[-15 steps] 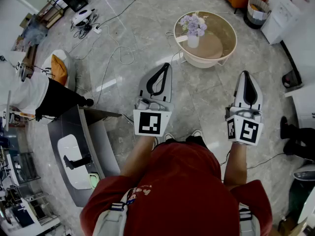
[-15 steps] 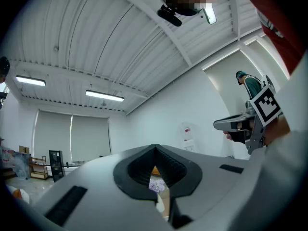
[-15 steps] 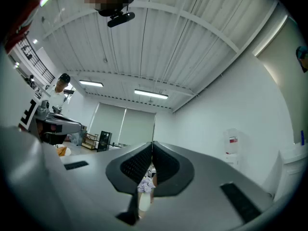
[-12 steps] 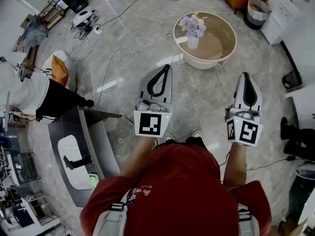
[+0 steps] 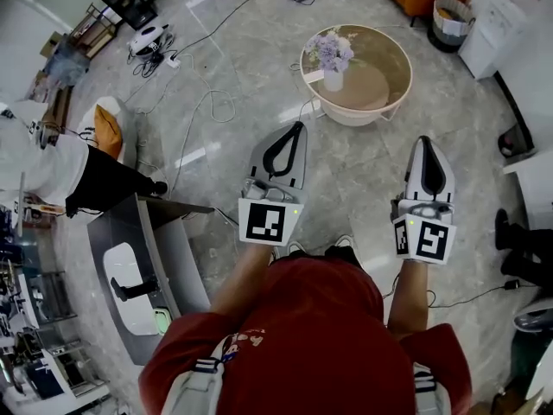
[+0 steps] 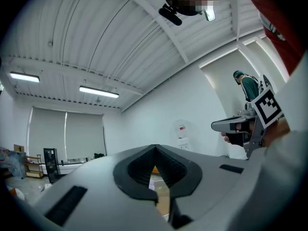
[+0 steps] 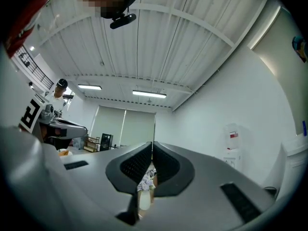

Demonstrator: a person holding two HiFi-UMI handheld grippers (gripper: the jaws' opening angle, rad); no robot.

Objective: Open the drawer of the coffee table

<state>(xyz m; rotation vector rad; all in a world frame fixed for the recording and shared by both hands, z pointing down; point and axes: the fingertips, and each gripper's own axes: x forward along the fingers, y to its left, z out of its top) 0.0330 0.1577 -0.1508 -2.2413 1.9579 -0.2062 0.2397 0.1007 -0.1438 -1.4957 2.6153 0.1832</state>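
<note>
Facing coffee table (image 5: pixel 406 67) | left gripper (image 5: pixel 297 128), right gripper (image 5: pixel 426 142) clenched, empty | risk: jolting it topples flower vase (image 5: pixel 333 78)

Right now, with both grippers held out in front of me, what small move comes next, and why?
Probably walk toward the coffee table: it stands apart, ahead of both grippers, and no drawer shows yet. The left gripper and right gripper have jaws together, holding nothing.
</note>
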